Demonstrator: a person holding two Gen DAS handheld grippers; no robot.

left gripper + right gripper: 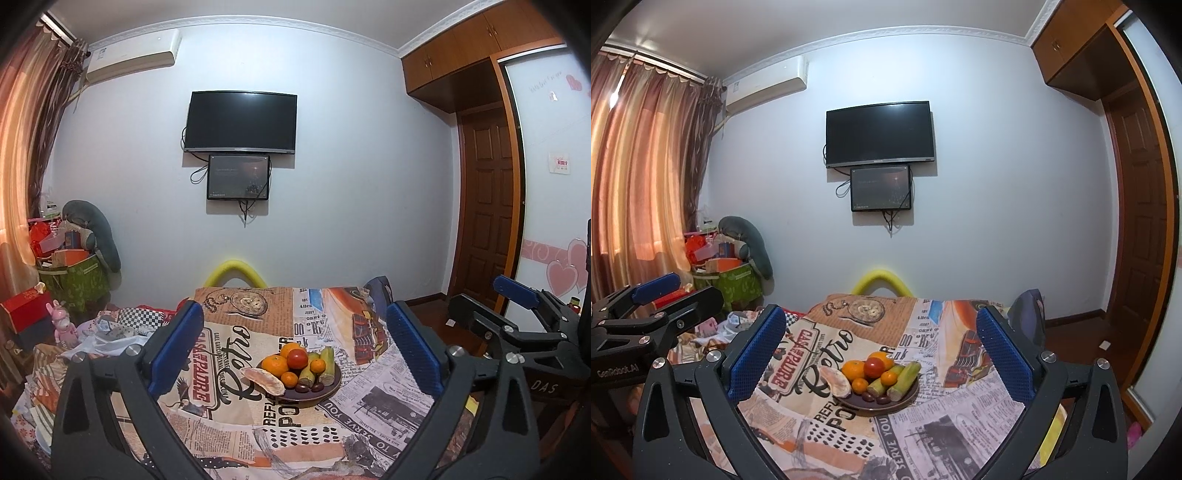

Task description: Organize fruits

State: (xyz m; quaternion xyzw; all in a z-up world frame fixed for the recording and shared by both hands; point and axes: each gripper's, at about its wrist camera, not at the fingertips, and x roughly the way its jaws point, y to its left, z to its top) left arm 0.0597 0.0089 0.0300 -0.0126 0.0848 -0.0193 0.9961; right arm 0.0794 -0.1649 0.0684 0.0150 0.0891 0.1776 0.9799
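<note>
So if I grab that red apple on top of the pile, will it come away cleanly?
Probably not. The red apple rests on the oranges heaped on the dark plate, so lifting it may set them rolling. Its skin looks smooth and glossy, so it could slip between the pads. It seems firm enough for a solid squeeze. Both hand-held grippers are open, well short of the plate.
</note>
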